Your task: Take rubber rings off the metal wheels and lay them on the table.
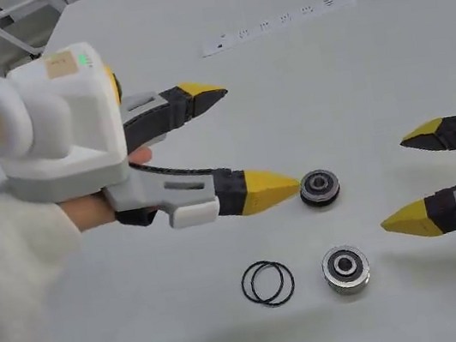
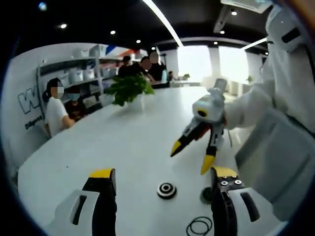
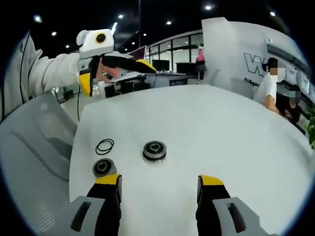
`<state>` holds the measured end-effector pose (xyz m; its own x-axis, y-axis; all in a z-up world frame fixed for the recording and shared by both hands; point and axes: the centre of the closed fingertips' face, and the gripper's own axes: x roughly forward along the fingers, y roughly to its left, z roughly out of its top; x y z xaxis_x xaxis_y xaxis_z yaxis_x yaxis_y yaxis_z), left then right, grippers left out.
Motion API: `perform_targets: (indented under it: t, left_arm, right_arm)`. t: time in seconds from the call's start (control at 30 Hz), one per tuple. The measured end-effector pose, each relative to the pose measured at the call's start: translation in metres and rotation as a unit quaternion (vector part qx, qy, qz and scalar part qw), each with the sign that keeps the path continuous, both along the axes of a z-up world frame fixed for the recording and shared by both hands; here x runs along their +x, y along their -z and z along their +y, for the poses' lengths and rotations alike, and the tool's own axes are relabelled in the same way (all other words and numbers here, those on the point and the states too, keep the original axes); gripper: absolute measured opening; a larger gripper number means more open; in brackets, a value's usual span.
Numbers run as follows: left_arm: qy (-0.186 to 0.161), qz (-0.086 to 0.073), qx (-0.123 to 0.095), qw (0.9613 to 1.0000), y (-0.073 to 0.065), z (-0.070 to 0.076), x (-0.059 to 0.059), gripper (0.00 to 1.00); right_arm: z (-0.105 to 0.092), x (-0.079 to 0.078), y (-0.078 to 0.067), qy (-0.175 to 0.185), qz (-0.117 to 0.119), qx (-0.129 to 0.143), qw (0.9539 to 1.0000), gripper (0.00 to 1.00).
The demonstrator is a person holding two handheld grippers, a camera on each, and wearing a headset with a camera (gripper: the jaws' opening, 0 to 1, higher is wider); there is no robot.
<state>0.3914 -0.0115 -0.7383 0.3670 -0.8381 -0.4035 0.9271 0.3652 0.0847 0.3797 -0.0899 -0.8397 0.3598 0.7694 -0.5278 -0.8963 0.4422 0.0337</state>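
Where the rubber rings (image 1: 268, 283) lie: flat on the desk (image 1: 368, 71), two thin black loops overlapping, free of everything else.
Nearer metal wheel (image 1: 346, 268): lying flat just right of the rubber rings in the head view, its silver rim bare.
Farther metal wheel (image 1: 319, 187): lying flat just behind the nearer one, its outer band dark.
Left gripper (image 1: 259, 138): released, jaws spread wide with nothing between them. In the head view its lower yellow tip shows right beside the farther metal wheel, yet the right gripper view has it lifted clear above the desk.
Right gripper (image 1: 393, 183): released too, jaws parted and empty, off to the right of both wheels and touching neither.
White sleeve (image 1: 10, 275): behind the left gripper.
Socket strip (image 1: 278, 22): white, far across the desk.
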Motion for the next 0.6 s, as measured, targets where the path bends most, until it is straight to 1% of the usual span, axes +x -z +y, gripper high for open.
perform_targets:
  t: [0.07,0.13,0.2,0.23,0.27,0.33,0.4,0.43,0.5,0.57,0.6]
  left_arm:
    - [0.008,0.0,0.008,0.9999,0.007,-0.004,0.001,0.76]
    - [0.011,0.002,0.012,0.9999,0.014,-0.006,0.004,0.75]
    - [0.009,0.013,0.019,0.9997,0.025,-0.008,0.008,0.74]
    - [0.01,0.013,0.022,0.9996,0.028,-0.008,0.009,0.74]
    - [0.013,0.014,0.026,0.9995,0.034,-0.01,0.01,0.72]
    - [0.015,0.015,0.031,0.9993,0.04,-0.012,0.012,0.68]
    - [0.017,0.02,0.035,0.999,0.047,-0.015,0.016,0.63]
    - [0.019,0.026,0.035,0.9988,0.05,-0.017,0.017,0.61]
    - [0.019,0.032,0.035,0.9987,0.055,-0.021,0.019,0.57]
    - [0.019,0.032,0.035,0.9987,0.059,-0.023,0.022,0.52]
    - [0.018,0.034,0.034,0.9987,0.061,-0.024,0.023,0.5]
  right_arm:
    - [0.001,0.001,0.0,0.001,0.002,0.005,1.0,0.59]
    - [0.002,0.002,0.0,0.001,0.003,0.008,1.0,0.58]
    - [0.003,0.002,0.001,0.001,0.002,0.009,1.0,0.56]
    - [0.004,0.002,0.002,0.001,0.005,0.01,0.9999,0.55]
    - [0.005,0.002,0.003,0.002,0.006,0.011,0.9999,0.55]
    - [0.006,0.001,0.004,0.001,0.009,0.013,0.9999,0.55]
    - [0.007,0.0,0.005,0.0,0.011,0.011,0.9999,0.54]
    - [0.007,0.0,0.005,0.0,0.01,0.011,0.9999,0.53]
    - [0.008,0.0,0.004,0.002,0.009,0.014,0.9999,0.53]
    - [0.008,0.001,0.002,0.006,0.01,0.02,0.9997,0.52]
    - [0.008,0.001,0.002,0.007,0.01,0.023,0.9996,0.52]
